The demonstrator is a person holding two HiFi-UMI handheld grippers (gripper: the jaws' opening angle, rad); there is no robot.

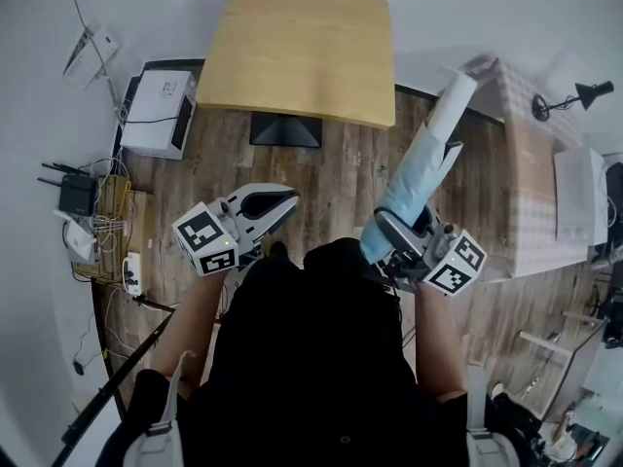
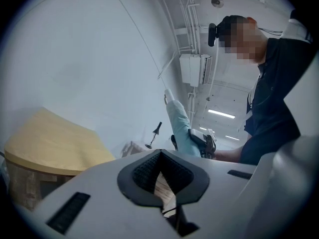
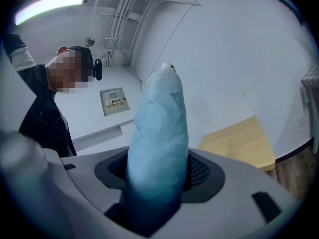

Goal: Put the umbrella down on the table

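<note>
Umbrella (image 1: pixel 419 178) first: it is a folded one in a pale blue sleeve, and it sits pinched in my right gripper (image 1: pixel 397 233), whose jaws are clamped on its near end. From there it slants up and away toward the far right, off the table (image 1: pixel 302 47) and not touching it. In the right gripper view the blue sleeve (image 3: pixel 157 143) fills the gap between the dark pads and rises straight ahead, with the table's light wooden top (image 3: pixel 239 143) low on the right behind it.

My left gripper (image 1: pixel 282 202) is out to the left of the umbrella, well apart from it, over the wooden floor (image 1: pixel 341 173). Its jaws are pressed together at the tips with nothing between them; in its own view I see only a sliver of floor through the slot behind the pads (image 2: pixel 144 171), and the umbrella (image 2: pixel 180 128) stands beyond, held upright and tilted.

The table stands at the far middle of the scene, beyond both grippers. A white box (image 1: pixel 161 110) lies on the floor at its left, and a black desk lamp (image 1: pixel 584 92) stands far right.
</note>
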